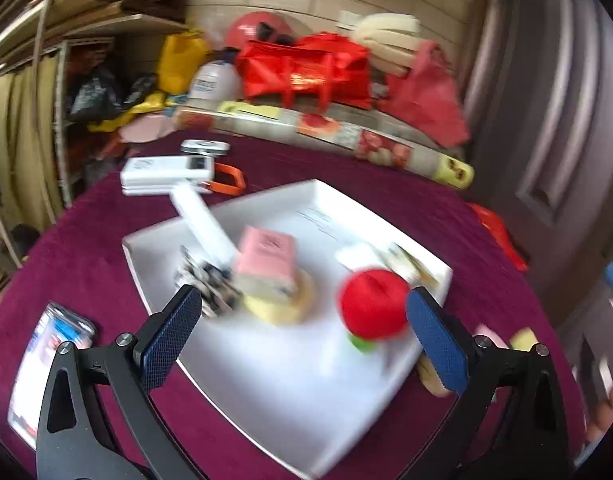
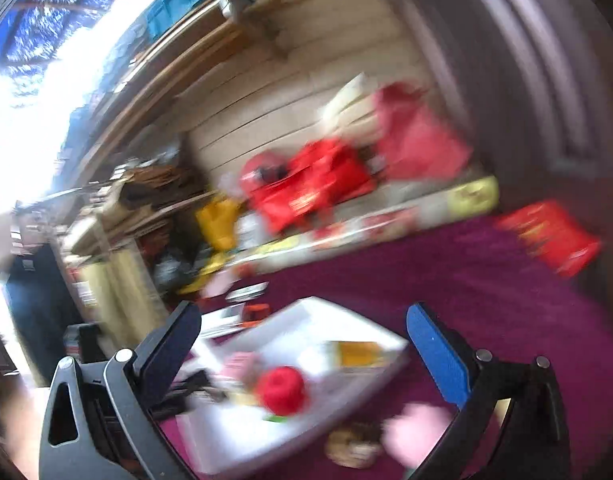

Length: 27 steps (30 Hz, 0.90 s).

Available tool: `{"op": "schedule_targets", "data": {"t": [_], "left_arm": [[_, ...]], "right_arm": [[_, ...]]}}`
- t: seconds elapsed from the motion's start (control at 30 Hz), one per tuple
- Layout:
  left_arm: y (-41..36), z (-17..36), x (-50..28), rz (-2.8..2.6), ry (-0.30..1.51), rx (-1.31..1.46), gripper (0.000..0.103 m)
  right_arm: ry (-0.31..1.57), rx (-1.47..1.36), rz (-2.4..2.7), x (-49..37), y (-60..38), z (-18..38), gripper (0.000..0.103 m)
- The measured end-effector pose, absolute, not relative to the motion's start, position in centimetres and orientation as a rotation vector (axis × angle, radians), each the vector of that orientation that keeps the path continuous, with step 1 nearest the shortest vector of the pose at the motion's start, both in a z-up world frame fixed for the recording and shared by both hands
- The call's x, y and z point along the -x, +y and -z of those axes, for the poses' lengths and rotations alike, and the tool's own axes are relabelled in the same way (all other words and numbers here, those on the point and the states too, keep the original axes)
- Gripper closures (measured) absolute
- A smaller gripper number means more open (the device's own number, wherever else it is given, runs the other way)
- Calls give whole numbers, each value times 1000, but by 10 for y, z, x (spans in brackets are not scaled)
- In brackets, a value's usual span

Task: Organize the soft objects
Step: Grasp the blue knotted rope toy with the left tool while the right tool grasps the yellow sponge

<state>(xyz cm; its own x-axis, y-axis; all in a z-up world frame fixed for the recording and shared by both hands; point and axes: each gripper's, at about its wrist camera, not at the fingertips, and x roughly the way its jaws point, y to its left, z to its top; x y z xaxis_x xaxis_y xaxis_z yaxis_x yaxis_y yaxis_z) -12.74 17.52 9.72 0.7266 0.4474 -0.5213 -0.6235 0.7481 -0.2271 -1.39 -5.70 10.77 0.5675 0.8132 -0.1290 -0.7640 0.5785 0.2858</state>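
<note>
A white square tray (image 1: 290, 392) lies on a purple cloth. In it a pink block (image 1: 268, 258) rests on a yellow round sponge (image 1: 282, 308), beside a red soft ball (image 1: 372, 304) and a black-and-white patterned piece (image 1: 210, 284). My left gripper (image 1: 306, 332) hovers open over the tray's near side, with nothing between its fingers. In the blurred right wrist view the tray (image 2: 302, 320) and the red ball (image 2: 282, 390) show again. My right gripper (image 2: 302, 348) is open and empty above them. A pink soft piece (image 2: 416, 432) and a tan one (image 2: 352, 446) lie on the cloth outside the tray.
A phone (image 1: 46, 360) lies at the near left on the cloth. White devices (image 1: 166, 174) and an orange loop (image 1: 228, 182) sit behind the tray. Red bags (image 1: 306, 68) and a rolled printed sheet (image 1: 346, 136) line the far edge. A grey door (image 1: 558, 120) stands at the right.
</note>
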Motion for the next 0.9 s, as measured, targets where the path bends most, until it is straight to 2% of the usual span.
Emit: {"op": "schedule_targets", "data": {"t": [0.13,0.33,0.63,0.77,0.9], "left_arm": [[150,-82,122,-515,504,379,0],[135,-66,110,-408,608,382,0],[106,-46,107,-263,716,301,0],[78,-44,97,-242,750,158,0],[68,-47,98,-204,734,152,0]], "right_arm": [[352,-212,-793,-9,-90,-67,0],[376,-292,-573,-36,-129,-16,0],[508,-525,-502,-73,-169,22,0],[555,-680,-485,-79,-191,40,0],[543,-663,-503,-76,-188,38,0]]}}
